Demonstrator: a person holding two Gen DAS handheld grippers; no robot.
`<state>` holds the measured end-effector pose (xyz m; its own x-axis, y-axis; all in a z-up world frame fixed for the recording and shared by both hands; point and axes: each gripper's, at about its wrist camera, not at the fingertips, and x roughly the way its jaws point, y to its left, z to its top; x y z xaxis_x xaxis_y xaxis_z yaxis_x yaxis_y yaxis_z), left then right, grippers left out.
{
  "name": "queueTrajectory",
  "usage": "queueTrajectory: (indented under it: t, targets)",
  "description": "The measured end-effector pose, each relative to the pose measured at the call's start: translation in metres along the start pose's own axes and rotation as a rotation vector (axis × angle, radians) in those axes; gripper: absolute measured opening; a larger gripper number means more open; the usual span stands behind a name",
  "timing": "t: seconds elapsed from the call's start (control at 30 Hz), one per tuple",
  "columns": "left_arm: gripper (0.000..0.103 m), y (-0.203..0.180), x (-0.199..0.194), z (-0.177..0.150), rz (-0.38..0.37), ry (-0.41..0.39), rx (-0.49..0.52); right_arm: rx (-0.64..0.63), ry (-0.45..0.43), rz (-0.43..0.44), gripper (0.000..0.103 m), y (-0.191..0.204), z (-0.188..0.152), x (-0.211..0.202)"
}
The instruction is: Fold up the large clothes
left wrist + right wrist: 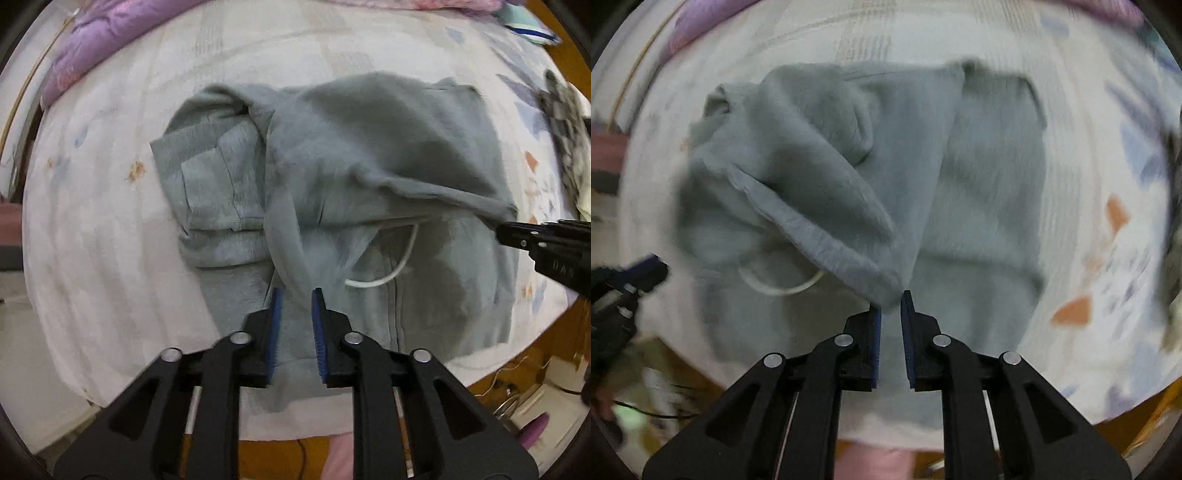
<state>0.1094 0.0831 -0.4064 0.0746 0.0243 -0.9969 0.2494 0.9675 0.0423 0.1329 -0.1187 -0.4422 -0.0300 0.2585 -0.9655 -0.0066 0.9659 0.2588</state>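
A large grey hoodie (pixel 351 155) lies partly folded on the white patterned bedsheet (pixel 110 192); it also shows in the right wrist view (pixel 979 177). A white drawstring (pixel 391 273) loops on it. My left gripper (pixel 297 295) is shut on a fold of the hoodie edge, which runs up from between its blue pads. My right gripper (pixel 891 299) is shut on a lifted hoodie corner; in the left wrist view it (pixel 506 230) pulls that corner up at the right. The left gripper (pixel 646 269) shows blurred at the left of the right wrist view.
A purple quilt (pixel 96 40) lies at the bed's far left. A checkered cloth (pixel 565 122) lies at the right edge. The bed's near edge drops to a wooden floor (pixel 517 362) with cables and white items.
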Motion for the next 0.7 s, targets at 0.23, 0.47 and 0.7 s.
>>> queueTrajectory:
  t: [0.23, 0.47, 0.7]
  targets:
    - [0.026, 0.024, -0.018, 0.036, -0.062, -0.149, -0.086, 0.007, -0.159, 0.095, 0.02, 0.014, 0.03, -0.033]
    - [0.024, 0.017, 0.089, 0.052, -0.103, 0.053, -0.175, 0.088, -0.074, 0.152, 0.019, 0.018, 0.058, 0.059]
    - [0.024, 0.005, 0.094, 0.004, -0.101, 0.077, -0.095, 0.067, 0.108, 0.073, 0.016, 0.02, -0.003, 0.096]
